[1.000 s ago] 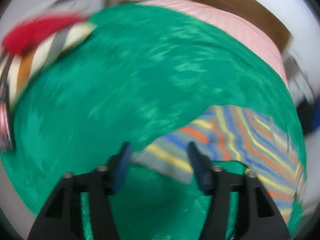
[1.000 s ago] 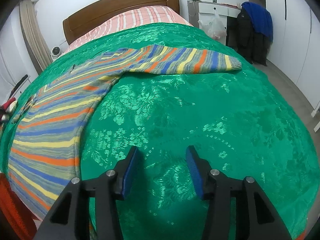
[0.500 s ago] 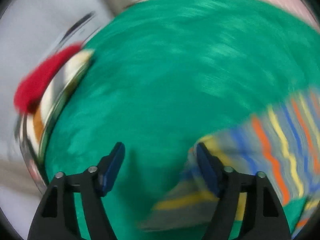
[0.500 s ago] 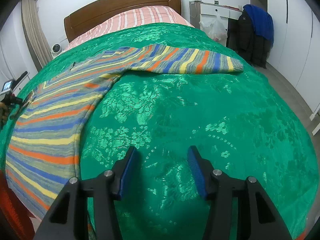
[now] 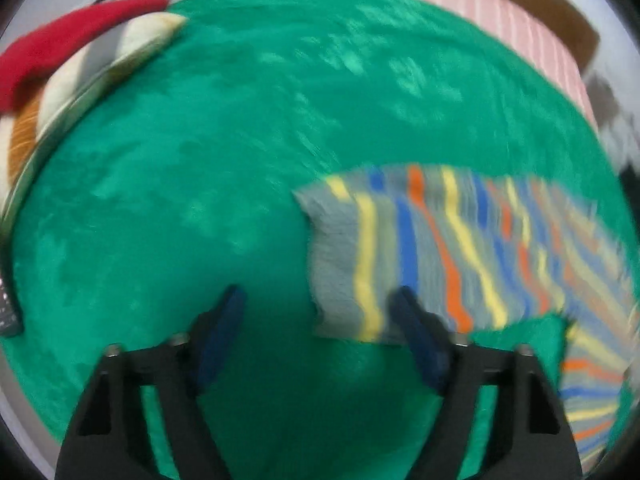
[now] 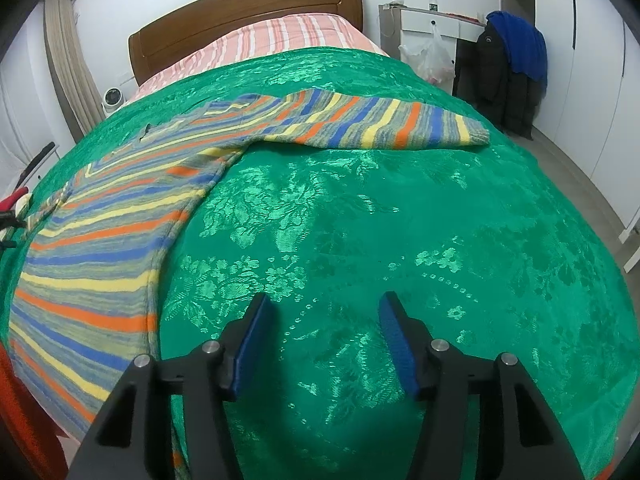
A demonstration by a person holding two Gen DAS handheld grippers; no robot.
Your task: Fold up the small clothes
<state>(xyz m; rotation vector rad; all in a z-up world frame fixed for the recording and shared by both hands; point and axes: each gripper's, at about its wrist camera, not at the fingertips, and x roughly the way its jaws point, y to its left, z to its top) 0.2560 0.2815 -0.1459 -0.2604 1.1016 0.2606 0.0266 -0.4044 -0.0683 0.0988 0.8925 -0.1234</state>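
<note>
A striped sweater (image 6: 104, 240), grey with blue, yellow and orange bands, lies spread on the green bedspread (image 6: 380, 240). One sleeve (image 6: 380, 124) stretches right across the bed. In the blurred left wrist view the other sleeve (image 5: 420, 248) lies flat with its grey cuff just ahead of my left gripper (image 5: 320, 300), which is open and empty above the cuff's near corner. My right gripper (image 6: 326, 312) is open and empty over bare bedspread, right of the sweater's body.
A pile of red and striped clothes (image 5: 68, 60) sits at the bed's left edge. A wooden headboard (image 6: 240, 12) and pink striped sheet (image 6: 280, 36) lie beyond. Jackets (image 6: 508, 72) and a white desk stand at right, past the bed's edge.
My left gripper has swung about over the left sleeve, and the cuff now lies between and just ahead of its open fingers. The right gripper has hardly moved.
</note>
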